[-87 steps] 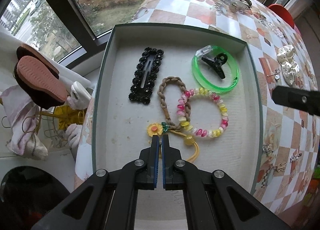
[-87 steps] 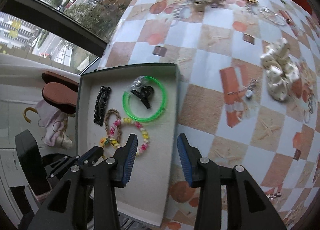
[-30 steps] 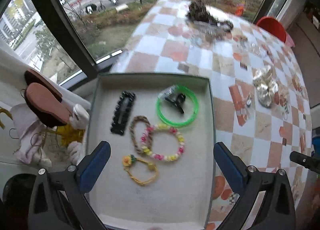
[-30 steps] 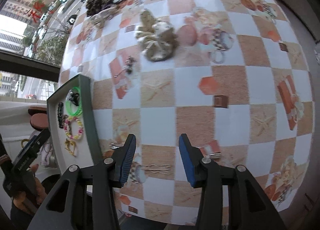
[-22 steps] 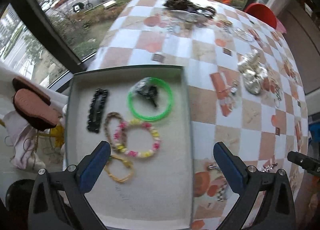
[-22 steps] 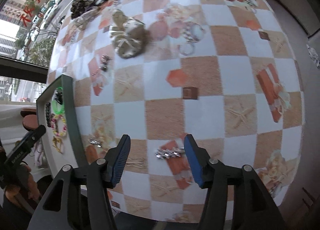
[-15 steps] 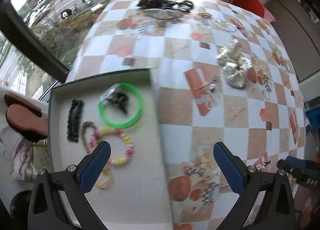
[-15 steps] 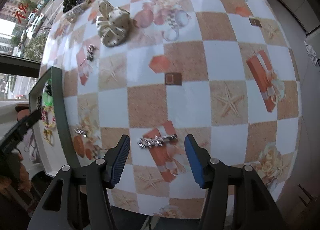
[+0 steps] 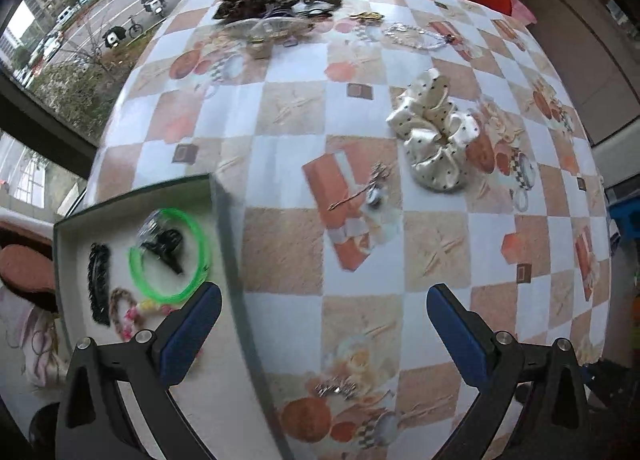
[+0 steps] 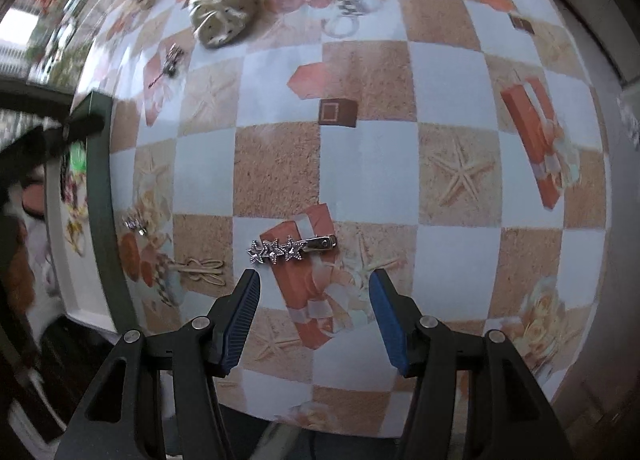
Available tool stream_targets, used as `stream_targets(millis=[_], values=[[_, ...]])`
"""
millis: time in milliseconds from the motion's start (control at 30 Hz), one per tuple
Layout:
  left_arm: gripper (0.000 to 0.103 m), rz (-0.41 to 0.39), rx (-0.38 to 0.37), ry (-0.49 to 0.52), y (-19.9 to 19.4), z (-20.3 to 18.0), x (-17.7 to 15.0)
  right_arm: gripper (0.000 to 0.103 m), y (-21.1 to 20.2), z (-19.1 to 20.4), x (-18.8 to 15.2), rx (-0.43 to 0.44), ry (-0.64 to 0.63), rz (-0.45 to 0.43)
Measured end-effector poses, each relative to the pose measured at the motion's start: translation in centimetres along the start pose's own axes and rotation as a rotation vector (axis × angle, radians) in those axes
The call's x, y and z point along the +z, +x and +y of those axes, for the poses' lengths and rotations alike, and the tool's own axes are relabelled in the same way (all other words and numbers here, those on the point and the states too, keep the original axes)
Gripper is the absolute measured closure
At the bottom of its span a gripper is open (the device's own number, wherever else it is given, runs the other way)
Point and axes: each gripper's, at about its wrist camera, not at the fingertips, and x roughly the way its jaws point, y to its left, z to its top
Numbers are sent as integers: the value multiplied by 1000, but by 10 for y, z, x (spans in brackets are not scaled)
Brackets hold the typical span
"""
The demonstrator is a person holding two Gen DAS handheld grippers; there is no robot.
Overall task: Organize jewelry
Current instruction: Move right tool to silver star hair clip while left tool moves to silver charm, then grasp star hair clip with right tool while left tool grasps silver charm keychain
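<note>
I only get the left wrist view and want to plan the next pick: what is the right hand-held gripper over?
Observer: The right hand-held gripper points down at a silver hair clip with three glittery stars lying on the checked tablecloth.
Operator: Is it holding the clip?
Observer: No. Its blue pads stand apart, short of the clip, with nothing between them.
Operator: Anything else near it?
Observer: A thin gold bow-shaped hairpin lies on the cloth, between the clip and the dark green tray wall.
</note>
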Motion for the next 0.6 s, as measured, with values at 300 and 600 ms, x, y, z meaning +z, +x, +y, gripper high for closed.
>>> stream_targets(millis=[300, 600], values=[[0, 3, -2, 47, 59, -3, 19, 43, 13, 37, -1, -127, -451, -49], [11, 18, 8, 86, 107, -6, 47, 42, 37, 60, 1, -141, -650, -44]])
